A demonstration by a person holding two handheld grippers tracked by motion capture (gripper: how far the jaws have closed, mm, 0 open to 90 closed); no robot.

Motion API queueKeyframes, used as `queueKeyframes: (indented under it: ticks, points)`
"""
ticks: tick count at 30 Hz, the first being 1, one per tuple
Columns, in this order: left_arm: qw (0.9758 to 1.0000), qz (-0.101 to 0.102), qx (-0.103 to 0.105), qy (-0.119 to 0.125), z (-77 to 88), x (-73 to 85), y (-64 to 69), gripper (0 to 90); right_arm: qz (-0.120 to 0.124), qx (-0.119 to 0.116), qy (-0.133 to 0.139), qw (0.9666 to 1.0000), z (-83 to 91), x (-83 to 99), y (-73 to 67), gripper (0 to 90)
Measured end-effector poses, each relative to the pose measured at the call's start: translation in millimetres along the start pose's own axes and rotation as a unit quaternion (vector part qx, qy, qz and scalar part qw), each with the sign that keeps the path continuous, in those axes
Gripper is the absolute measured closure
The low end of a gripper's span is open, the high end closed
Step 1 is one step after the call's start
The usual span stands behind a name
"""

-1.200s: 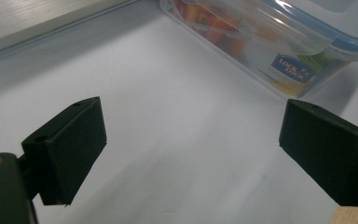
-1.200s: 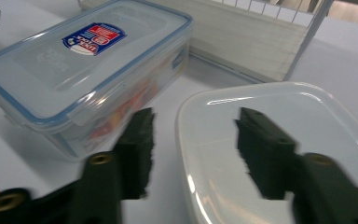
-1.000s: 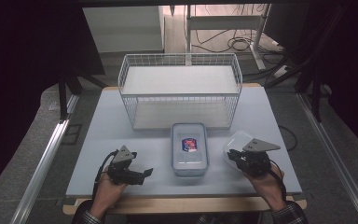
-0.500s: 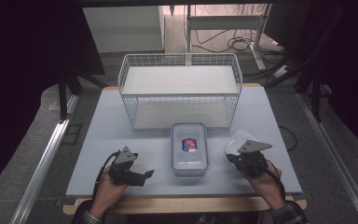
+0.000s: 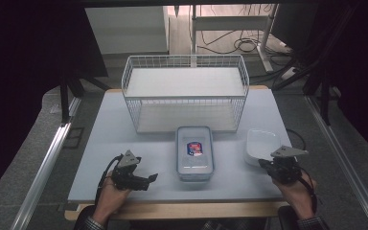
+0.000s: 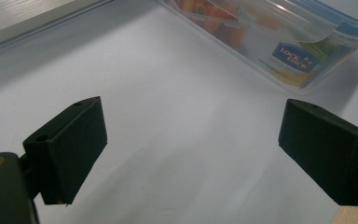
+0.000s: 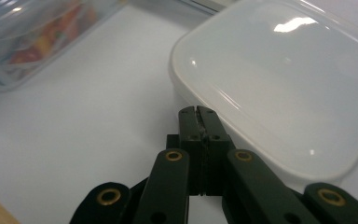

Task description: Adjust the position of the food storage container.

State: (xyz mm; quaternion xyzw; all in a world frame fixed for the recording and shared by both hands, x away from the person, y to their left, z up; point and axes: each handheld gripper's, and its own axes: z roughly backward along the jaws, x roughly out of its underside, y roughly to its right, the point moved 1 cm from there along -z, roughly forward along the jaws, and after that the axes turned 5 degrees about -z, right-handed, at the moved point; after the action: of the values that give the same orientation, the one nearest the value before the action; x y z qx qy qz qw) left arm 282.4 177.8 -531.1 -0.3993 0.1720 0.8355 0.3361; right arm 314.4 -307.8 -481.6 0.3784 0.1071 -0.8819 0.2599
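Right gripper (image 7: 199, 112) jaws closed, empty, tips at edge of white dish (image 7: 279, 88) on table (image 5: 148, 153), right of box (image 5: 194, 152). Left gripper (image 6: 191, 149) jaws wide. Dish to be nudged slowly, low at rim, so tipping is avoided.

On the pale grey table (image 5: 148, 148) there are three containers of three different kinds — one of each. One is a white wire basket (image 5: 185, 91) with a solid shelf inside, standing at the far side. One is a clear plastic lock-lid food box (image 5: 194, 152) with a blue seal and a colourful label, apparently holding mixed food, though the pieces are too blurred to count. One is a shallow white square plastic dish (image 5: 262, 144). Two hand-held black two-jaw grippers are at work — a left gripper (image 5: 143, 179) and a right gripper (image 5: 281, 165) — each carried by one hand, so two hands in all.
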Motion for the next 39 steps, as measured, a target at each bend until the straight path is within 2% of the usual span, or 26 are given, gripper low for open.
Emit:
queueKeyframes:
  ticks: [2, 4, 6, 8, 11, 13, 14, 16, 18, 20, 21, 24, 25, 26, 27, 29, 31, 33, 34, 35, 37, 39]
  points:
    - [1.0000, -0.001, 0.000, -0.002, -0.6, -0.5, 0.4, 7.5, -0.012, -0.006, 0.008, 0.9999, 3.1, -0.3, 3.4, 89.1]
    - [1.0000, -0.003, 0.001, -0.006, -1.4, -0.8, 1.1, 7.5, -0.016, -0.023, 0.024, 0.9993, 3.8, -4.4, -0.5, 89.1]
    - [0.9999, -0.003, 0.007, -0.007, -1.9, -1.4, 2.2, 7.3, -0.007, -0.044, 0.036, 0.9983, 0.2, -13.1, -9.7, 88.6]
    - [0.9999, -0.002, 0.013, -0.004, -1.2, -2.2, 2.7, 7.0, 0.007, -0.055, 0.036, 0.9978, -9.4, -24.0, -20.3, 88.1]
    - [0.9999, -0.002, 0.016, -0.004, -0.3, -2.4, 2.6, 6.1, 0.031, -0.048, 0.020, 0.9982, -28.9, -37.5, -29.1, 87.8]
    - [0.9998, 0.001, 0.017, -0.008, -0.4, -1.8, 2.4, 7.2, 0.041, -0.031, 0.010, 0.9986, -38.8, -41.1, -28.4, 87.8]
    - [0.9998, 0.001, 0.017, -0.009, -0.4, -1.9, 2.5, 8.2, 0.042, -0.020, 0.007, 0.9989, -40.5, -41.2, -26.3, 88.8]
    - [0.9998, -0.001, 0.015, -0.011, -0.2, -2.3, 3.4, 10.2, 0.027, -0.019, 0.007, 0.9994, -38.8, -39.5, -18.7, 89.0]
    - [0.9998, -0.006, 0.013, -0.013, -0.9, -4.1, 5.1, 12.9, 0.023, -0.002, 0.005, 0.9997, -35.7, -37.2, -13.0, 89.1]
    - [0.9998, -0.008, 0.017, -0.010, -2.2, -7.0, 6.6, 19.1, 0.002, -0.007, 0.010, 0.9999, -31.4, -35.1, -7.7, 89.2]
    - [0.9997, -0.009, 0.020, -0.008, -3.2, -9.3, 8.1, 23.0, 0.001, -0.010, 0.014, 0.9999, -29.6, -35.4, -7.4, 89.2]
    - [0.9993, -0.019, 0.032, -0.001, -10.3, -17.5, 14.2, 42.6, 0.003, -0.027, 0.025, 0.9993, -26.8, -38.8, -14.9, 89.2]
    - [0.9988, -0.023, 0.043, -0.001, -14.6, -21.2, 16.4, 60.0, 0.017, -0.041, 0.025, 0.9987, -27.1, -40.2, -24.2, 89.2]
    - [0.9987, -0.023, 0.046, -0.002, -16.6, -22.8, 17.2, 60.0, 0.017, -0.041, 0.025, 0.9987, -27.1, -40.2, -24.2, 89.2]
    - [0.9983, -0.022, 0.053, -0.007, -21.8, -26.6, 19.5, 64.7, 0.019, -0.045, 0.025, 0.9985, -27.2, -40.2, -26.3, 89.2]
    - [0.9961, -0.023, 0.083, -0.016, -32.1, -31.2, 24.0, 74.7, 0.033, -0.054, 0.024, 0.9977, -27.9, -40.0, -35.2, 89.2]
    - [0.9949, -0.033, 0.092, -0.026, -39.3, -33.3, 29.2, 79.7, 0.044, -0.064, 0.021, 0.9968, -28.8, -39.1, -44.6, 88.8]
    - [0.9931, -0.040, 0.105, -0.031, -45.6, -36.6, 35.7, 80.1, 0.047, -0.065, 0.020, 0.9966, -28.9, -38.9, -46.3, 88.7]
    - [0.9933, -0.047, 0.100, -0.033, -47.9, -38.4, 39.2, 82.3, 0.050, -0.066, 0.019, 0.9964, -29.0, -38.9, -48.4, 88.6]
    - [0.9927, -0.051, 0.104, -0.033, -49.9, -40.3, 41.5, 82.1, 0.051, -0.064, 0.019, 0.9964, -28.8, -38.8, -49.5, 88.5]
    - [0.9915, -0.047, 0.118, -0.027, -55.5, -44.9, 46.2, 82.0, 0.051, -0.064, 0.020, 0.9965, -27.5, -38.3, -49.6, 88.3]
    - [0.9901, -0.056, 0.126, -0.027, -63.9, -51.8, 54.5, 81.3, 0.050, -0.064, 0.021, 0.9965, -25.5, -37.3, -48.0, 88.4]
